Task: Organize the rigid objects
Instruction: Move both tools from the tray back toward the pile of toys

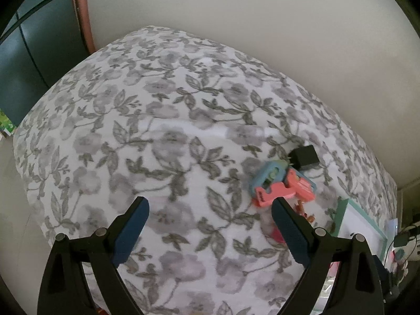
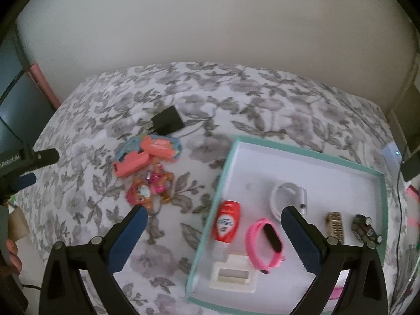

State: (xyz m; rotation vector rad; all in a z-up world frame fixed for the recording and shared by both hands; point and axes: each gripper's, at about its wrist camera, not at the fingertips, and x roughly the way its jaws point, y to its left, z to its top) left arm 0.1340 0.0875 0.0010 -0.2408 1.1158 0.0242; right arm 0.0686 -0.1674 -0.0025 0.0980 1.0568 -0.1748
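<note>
Floral grey-and-white bedding (image 2: pixel 236 99) covers the bed against a plain pale wall. On it lies a teal-rimmed tray (image 2: pixel 294 150) holding a red bottle (image 2: pixel 226 220), a pink wristband (image 2: pixel 265 241), a white band (image 2: pixel 286 197), a white holder (image 2: pixel 233 275), a small gold block (image 2: pixel 335 223) and a dark toy car (image 2: pixel 366 227). Left of the tray sit coral and blue clips (image 2: pixel 147 155), a black charger (image 2: pixel 166 124) and pink toy figures (image 2: pixel 151 186). The right tool (image 2: pixel 214 216) is spread wide, empty, above the tray's near-left edge. The left tool (image 1: pixel 210 206) is likewise wide open, gripping nothing, its right finger (image 1: pixel 288 231) just in front of the clips (image 1: pixel 278 183).
</note>
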